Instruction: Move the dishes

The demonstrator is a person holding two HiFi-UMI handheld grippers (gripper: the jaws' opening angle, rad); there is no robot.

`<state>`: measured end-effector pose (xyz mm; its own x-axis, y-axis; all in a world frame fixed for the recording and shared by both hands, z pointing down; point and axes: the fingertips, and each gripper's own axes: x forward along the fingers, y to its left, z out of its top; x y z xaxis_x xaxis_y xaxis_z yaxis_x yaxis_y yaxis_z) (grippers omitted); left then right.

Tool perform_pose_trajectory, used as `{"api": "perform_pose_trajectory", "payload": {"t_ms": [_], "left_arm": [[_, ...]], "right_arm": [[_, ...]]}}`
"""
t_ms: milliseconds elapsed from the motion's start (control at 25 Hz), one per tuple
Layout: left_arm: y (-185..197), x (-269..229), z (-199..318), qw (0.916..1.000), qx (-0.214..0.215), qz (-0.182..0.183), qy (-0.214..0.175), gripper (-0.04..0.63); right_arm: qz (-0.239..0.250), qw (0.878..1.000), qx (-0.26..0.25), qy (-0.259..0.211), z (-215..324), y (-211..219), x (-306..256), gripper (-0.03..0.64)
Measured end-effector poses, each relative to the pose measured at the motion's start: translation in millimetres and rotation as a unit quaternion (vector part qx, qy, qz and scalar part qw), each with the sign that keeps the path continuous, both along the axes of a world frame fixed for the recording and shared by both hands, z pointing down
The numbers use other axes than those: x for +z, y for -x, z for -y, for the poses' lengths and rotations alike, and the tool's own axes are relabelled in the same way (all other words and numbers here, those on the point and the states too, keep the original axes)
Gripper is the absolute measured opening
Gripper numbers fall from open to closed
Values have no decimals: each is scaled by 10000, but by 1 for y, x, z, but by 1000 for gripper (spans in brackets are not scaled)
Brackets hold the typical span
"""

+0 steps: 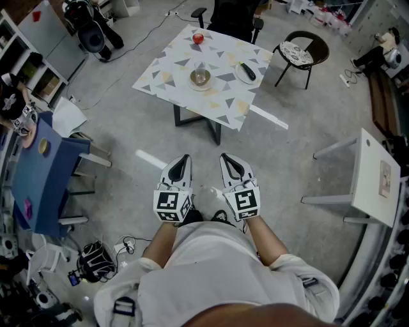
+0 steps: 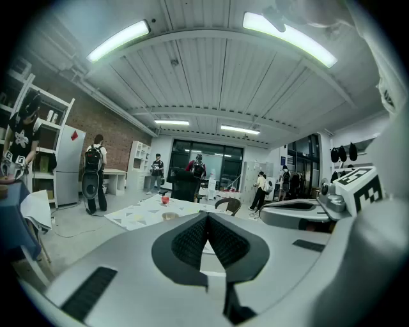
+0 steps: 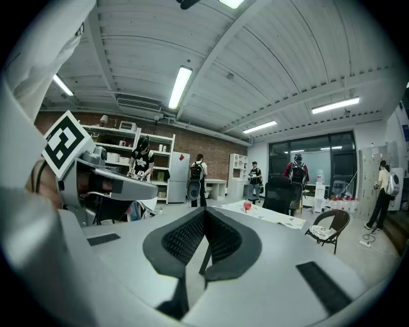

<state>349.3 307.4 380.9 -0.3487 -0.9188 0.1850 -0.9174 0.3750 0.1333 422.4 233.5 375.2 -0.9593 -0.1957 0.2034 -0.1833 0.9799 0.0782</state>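
Note:
A square table with a triangle-patterned top (image 1: 172, 67) stands across the floor from me. On it are a small bowl (image 1: 200, 78), a white plate (image 1: 239, 76) with a dark object lying on it, and a red apple (image 1: 198, 38). My left gripper (image 1: 183, 158) and right gripper (image 1: 227, 158) are side by side close to my body, well short of the table. Both are shut with nothing between the jaws. In the left gripper view the table (image 2: 144, 214), bowl (image 2: 169, 216) and apple (image 2: 165, 200) show far off beyond the shut jaws. The right gripper view shows the apple (image 3: 246, 206).
A wicker chair (image 1: 300, 51) stands right of the table and a black office chair (image 1: 233, 16) behind it. A blue table (image 1: 38, 172) is at my left, a white table (image 1: 377, 179) at my right. A backpack (image 1: 96, 260) lies on the floor. Several people stand at the back.

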Motion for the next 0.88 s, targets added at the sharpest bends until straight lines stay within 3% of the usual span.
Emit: {"api": "perform_pose_trajectory", "payload": {"t_ms": [520,880], "left_arm": [[15,16,-9,9984,518,-36,244,20],[67,35,-18,9959,821,-137,339,20]], "right_arm": [[-208,9994,213,176,-24,9,16,-2],[-444,9973,535,225,-28,46,37,38]]}}
